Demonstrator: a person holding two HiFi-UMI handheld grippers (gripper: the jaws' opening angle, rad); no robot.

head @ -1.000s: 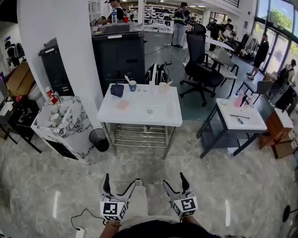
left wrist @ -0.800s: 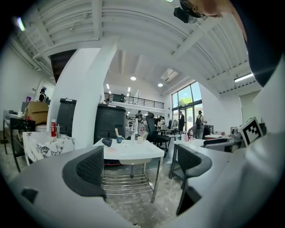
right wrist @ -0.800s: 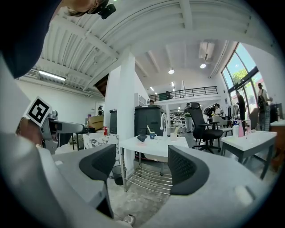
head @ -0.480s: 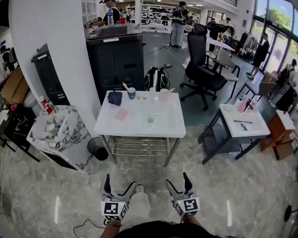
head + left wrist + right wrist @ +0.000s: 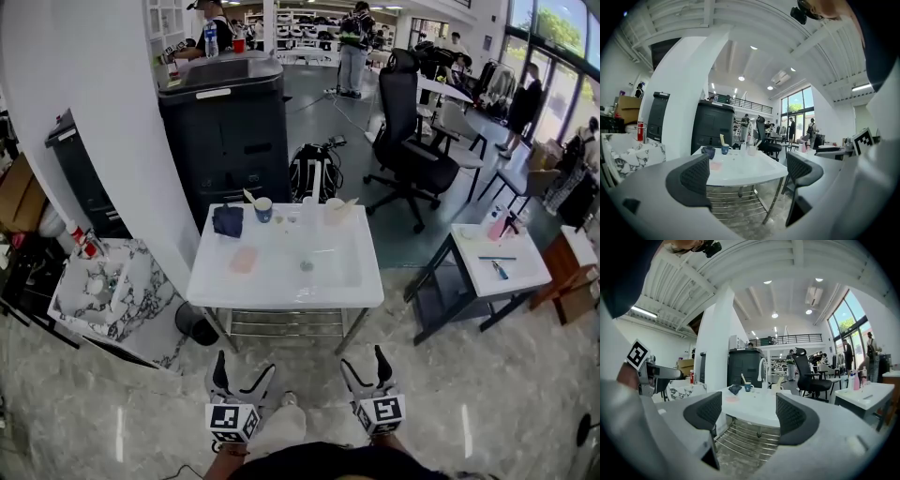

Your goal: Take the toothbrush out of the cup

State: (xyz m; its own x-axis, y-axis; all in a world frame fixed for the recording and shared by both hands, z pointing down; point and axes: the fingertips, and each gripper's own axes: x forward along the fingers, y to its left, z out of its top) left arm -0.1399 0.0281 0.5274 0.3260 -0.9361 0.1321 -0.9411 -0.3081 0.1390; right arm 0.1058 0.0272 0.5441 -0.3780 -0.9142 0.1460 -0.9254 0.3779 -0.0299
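A blue cup [image 5: 265, 209] stands at the back left of the white sink table [image 5: 281, 281], with a pale toothbrush [image 5: 249, 198] leaning out of it to the left. The cup [image 5: 725, 149] and toothbrush [image 5: 722, 139] show small and far off in the left gripper view, and the cup [image 5: 748, 386] likewise in the right gripper view. My left gripper [image 5: 244, 367] and right gripper [image 5: 364, 363] are held low over the floor, well short of the table. Both are open and hold nothing.
On the table lie a dark cloth [image 5: 227, 220], a pink pad [image 5: 244, 260] and a pale cup [image 5: 334, 210]. A black copier [image 5: 225, 122] stands behind, a marble-top cabinet [image 5: 98, 286] and bin [image 5: 195, 323] at left, an office chair [image 5: 408, 141] and a small white table [image 5: 502, 258] at right.
The view has come closer to the sink table, which now looks larger and nearer. Both grippers stay low and open, with nothing in them.
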